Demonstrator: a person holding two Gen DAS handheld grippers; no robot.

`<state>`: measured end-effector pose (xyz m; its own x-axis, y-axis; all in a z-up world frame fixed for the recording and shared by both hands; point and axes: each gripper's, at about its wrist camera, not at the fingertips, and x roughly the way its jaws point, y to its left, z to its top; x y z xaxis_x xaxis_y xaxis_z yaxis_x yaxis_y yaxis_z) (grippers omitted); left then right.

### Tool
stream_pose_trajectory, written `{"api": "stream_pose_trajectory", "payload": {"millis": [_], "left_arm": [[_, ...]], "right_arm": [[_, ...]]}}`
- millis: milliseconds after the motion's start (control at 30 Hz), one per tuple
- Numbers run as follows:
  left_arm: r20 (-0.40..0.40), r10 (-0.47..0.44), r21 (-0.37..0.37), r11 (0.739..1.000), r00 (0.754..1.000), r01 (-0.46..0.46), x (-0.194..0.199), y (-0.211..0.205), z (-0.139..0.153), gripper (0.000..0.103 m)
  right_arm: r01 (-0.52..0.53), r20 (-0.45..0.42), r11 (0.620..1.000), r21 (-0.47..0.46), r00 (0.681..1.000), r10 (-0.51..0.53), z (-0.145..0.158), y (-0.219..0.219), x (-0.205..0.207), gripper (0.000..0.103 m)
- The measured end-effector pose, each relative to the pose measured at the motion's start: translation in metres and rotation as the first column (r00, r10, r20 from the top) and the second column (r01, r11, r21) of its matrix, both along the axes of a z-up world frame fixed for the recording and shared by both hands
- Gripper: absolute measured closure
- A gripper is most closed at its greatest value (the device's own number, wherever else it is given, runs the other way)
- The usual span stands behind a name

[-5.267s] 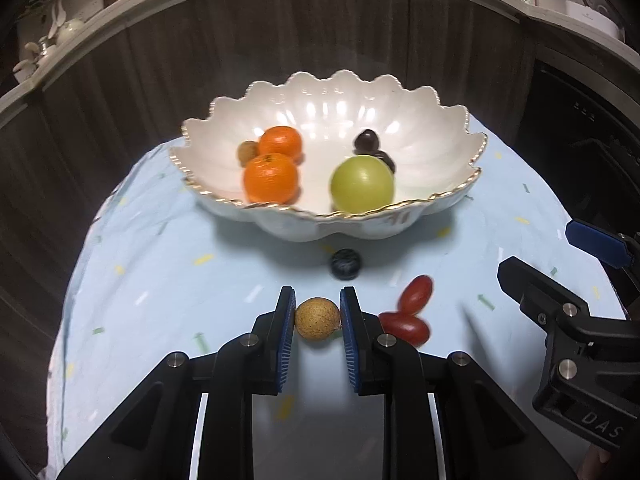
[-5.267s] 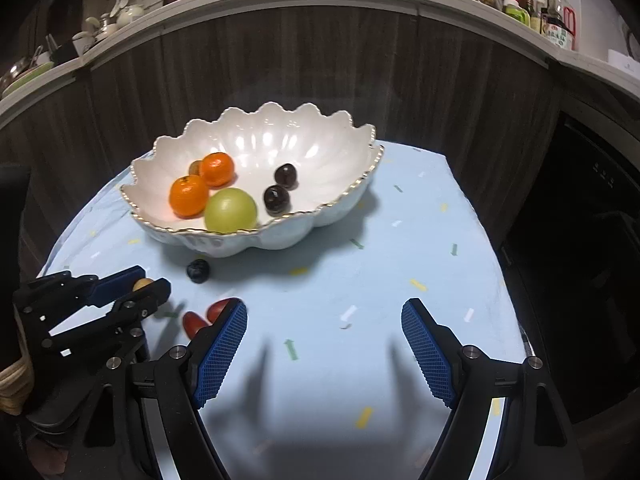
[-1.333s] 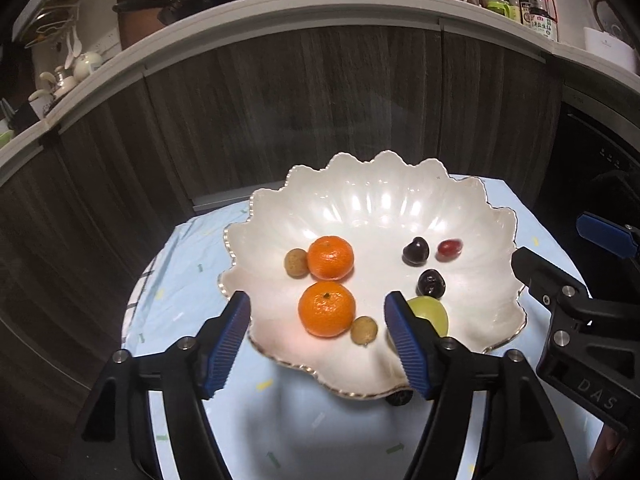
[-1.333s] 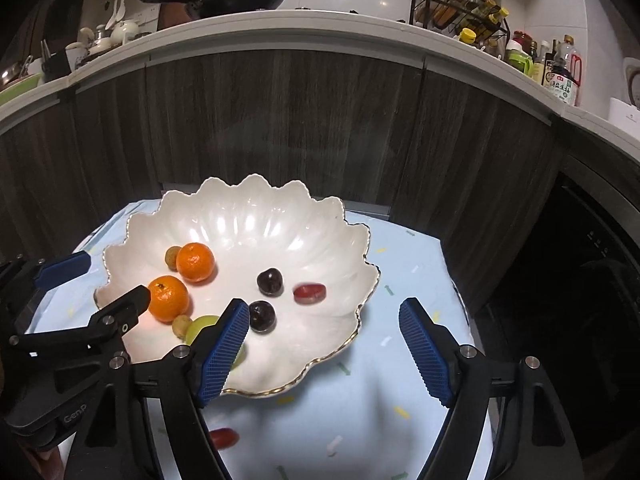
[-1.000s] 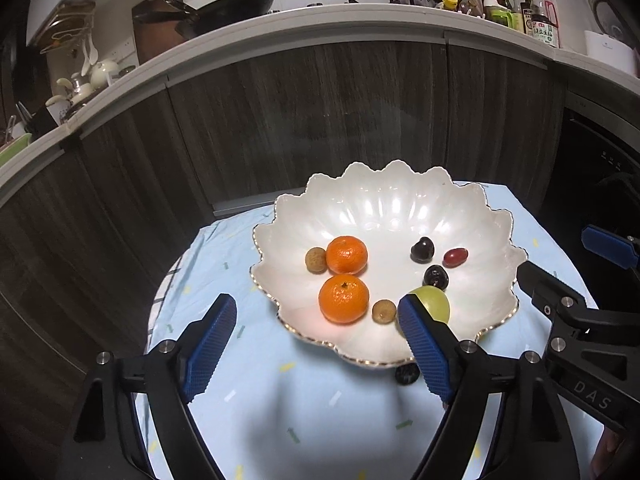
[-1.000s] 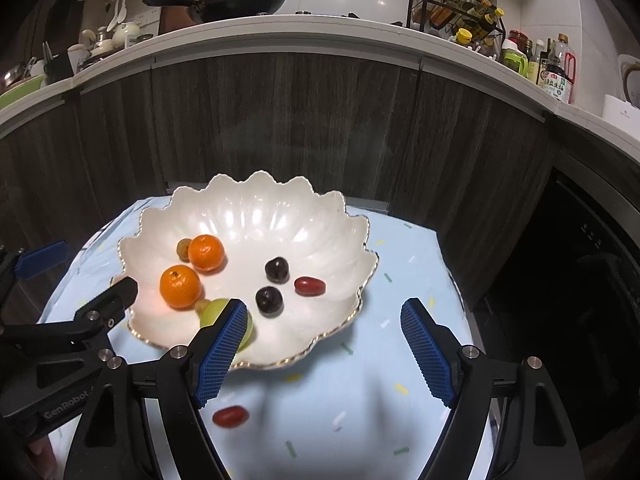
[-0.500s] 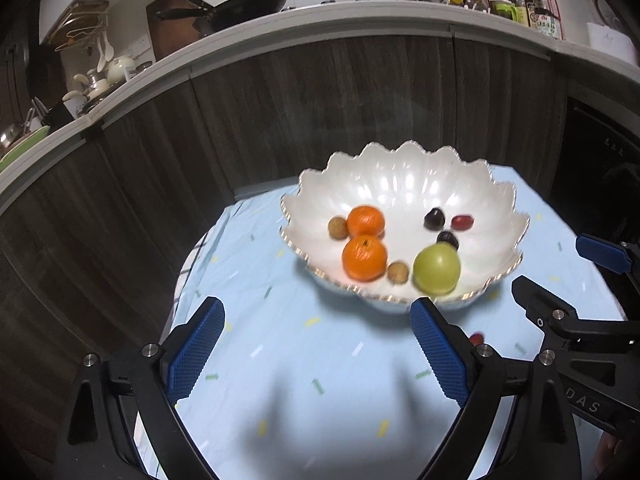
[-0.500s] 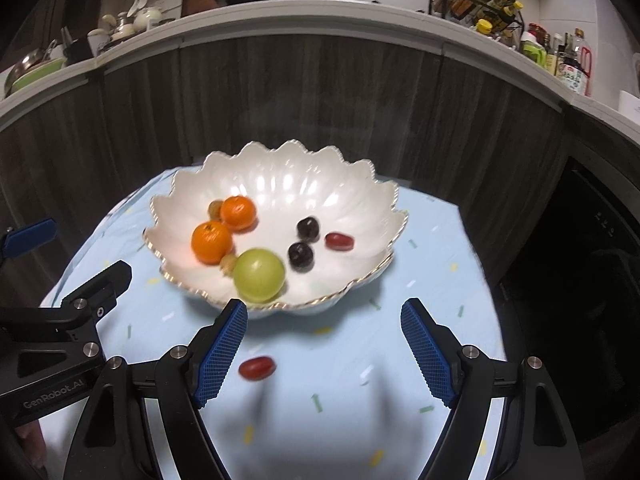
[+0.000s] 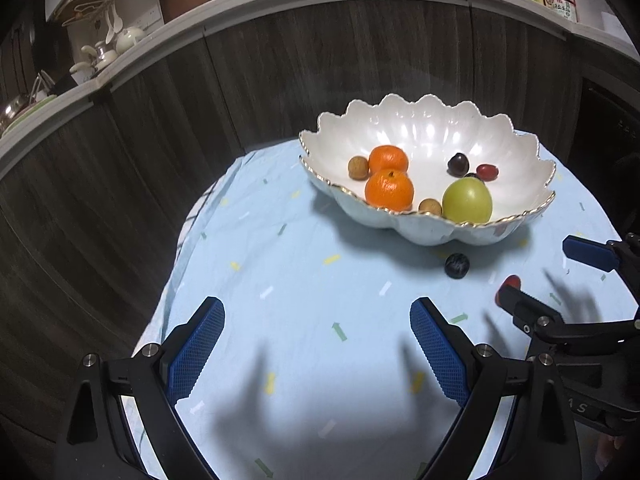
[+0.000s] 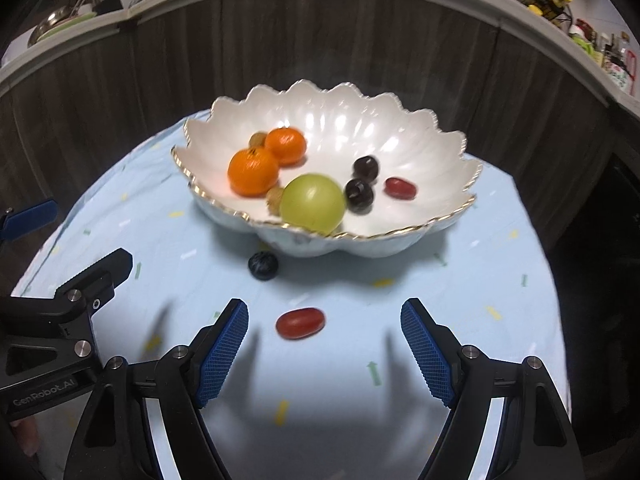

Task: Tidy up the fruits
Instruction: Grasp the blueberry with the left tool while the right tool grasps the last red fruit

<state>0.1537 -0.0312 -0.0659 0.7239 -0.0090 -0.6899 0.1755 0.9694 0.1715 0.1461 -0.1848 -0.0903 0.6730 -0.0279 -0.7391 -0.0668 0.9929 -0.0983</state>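
Both down from above the scalloped bowl (image 10: 448, 148) to cloth level: right gripper (image 10: 324, 344) spread and empty, red grape tomato (image 10: 300, 322) just ahead. Left gripper (image 9: 316, 344) freshly widened, nothing between. Blueberry (image 10: 263, 265) also outside the bowl; likely the tomato next.

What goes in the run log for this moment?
left gripper: open, empty | right gripper: open, above red grape tomato | blueberry: on cloth beside bowl | remaining outside bowl: two fruits

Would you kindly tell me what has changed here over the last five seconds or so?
The left gripper let its brown fruit go into the bowl, its jaws just opening wider. One red tomato also went in. The other tomato and the blueberry stayed on the cloth.
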Motion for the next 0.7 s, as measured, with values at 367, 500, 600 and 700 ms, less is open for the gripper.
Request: {"api": "stream_pose_trajectory", "payload": {"millis": [367, 500, 600, 700], "left_arm": [[-0.016, -0.003, -0.009, 1.000, 1.000, 0.002, 0.004, 0.000, -0.008, 0.008], [-0.022, -0.005, -0.008, 1.000, 1.000, 0.005, 0.005, 0.000, -0.011, 0.008], [-0.021, -0.010, -0.008, 1.000, 1.000, 0.010, 0.006, -0.001, -0.011, 0.008], [-0.023, -0.014, -0.008, 1.000, 1.000, 0.014, 0.006, -0.001, -0.011, 0.008]], "right_arm": [[-0.035, -0.060, 0.999, 0.016, 0.998, 0.036, -0.020, 0.005, 0.011, 0.046], [-0.033, -0.075, 0.999, 0.025, 0.997, 0.035, -0.024, 0.004, 0.014, 0.051], [-0.041, -0.078, 0.999, 0.033, 0.996, 0.043, -0.024, 0.004, 0.014, 0.058], [-0.051, -0.080, 0.998, 0.046, 0.995, 0.054, -0.024, 0.005, 0.014, 0.065]]}}
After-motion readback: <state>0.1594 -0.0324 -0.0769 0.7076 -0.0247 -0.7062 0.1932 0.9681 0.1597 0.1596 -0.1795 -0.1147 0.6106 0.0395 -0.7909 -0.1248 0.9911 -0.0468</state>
